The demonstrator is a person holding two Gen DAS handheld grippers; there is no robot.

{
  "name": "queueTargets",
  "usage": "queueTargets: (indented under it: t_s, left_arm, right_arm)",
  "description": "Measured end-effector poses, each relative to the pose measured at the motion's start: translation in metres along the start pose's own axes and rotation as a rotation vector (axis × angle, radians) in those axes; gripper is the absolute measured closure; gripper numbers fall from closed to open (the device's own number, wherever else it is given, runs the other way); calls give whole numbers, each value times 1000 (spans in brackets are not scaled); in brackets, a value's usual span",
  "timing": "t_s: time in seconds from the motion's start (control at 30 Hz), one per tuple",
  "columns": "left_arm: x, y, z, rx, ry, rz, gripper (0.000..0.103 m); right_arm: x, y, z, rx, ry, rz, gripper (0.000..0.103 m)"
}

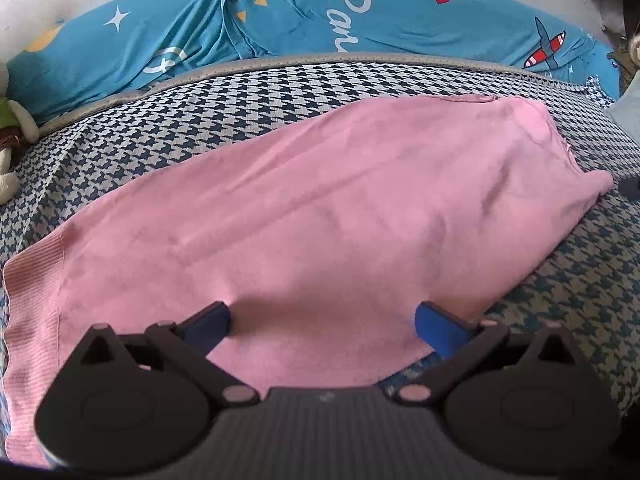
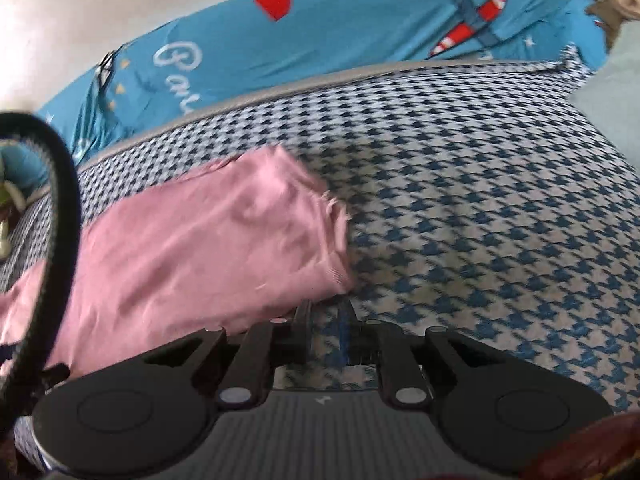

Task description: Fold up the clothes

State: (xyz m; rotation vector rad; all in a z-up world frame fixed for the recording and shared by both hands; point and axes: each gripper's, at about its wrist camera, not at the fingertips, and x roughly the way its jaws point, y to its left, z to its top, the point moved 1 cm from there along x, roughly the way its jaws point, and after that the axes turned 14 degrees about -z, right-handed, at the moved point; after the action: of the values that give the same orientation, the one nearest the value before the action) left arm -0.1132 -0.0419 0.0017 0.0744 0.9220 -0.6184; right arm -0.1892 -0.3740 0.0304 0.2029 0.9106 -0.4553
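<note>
Houndstooth bedding in blue and white covers the bed (image 1: 168,128), with a bright blue cartoon-print pillow (image 1: 304,28) along its far edge against the wall. On this bed lies the pink garment (image 1: 312,216), a soft knit with a ribbed hem toward the bed's left side and its other end tapering off toward the right. It looks already doubled lengthwise into a long, fairly smooth band, with no loose sleeve showing, so the first folds appear done; what seems left is bringing one end over the other to make a compact stack, then tidying the edges. The left gripper (image 1: 322,322) hovers over the garment's near edge with its blue pads spread wide and nothing between them. In the right wrist view, the right gripper (image 2: 326,322) sits by the garment's right end (image 2: 224,248), just off its near corner, above bare bedding; its fingers are drawn almost together with only a thin gap, and no cloth can be seen pinched there. A black cable (image 2: 60,184) loops across the left of that view. Neither gripper holds the garment now, so the next fold has not begun.
</note>
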Motion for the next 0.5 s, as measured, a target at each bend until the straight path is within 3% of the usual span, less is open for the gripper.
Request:
queueTargets:
  t_s: [0.33,0.5]
  left_arm:
    - [-1,-2,-2,1,-5,1,0]
    - [-1,-3,-1,-1,-2,-2,0]
  right_arm:
    - [5,33,13,19,-14,166,89]
    - [15,56,16,-12,3,195,89]
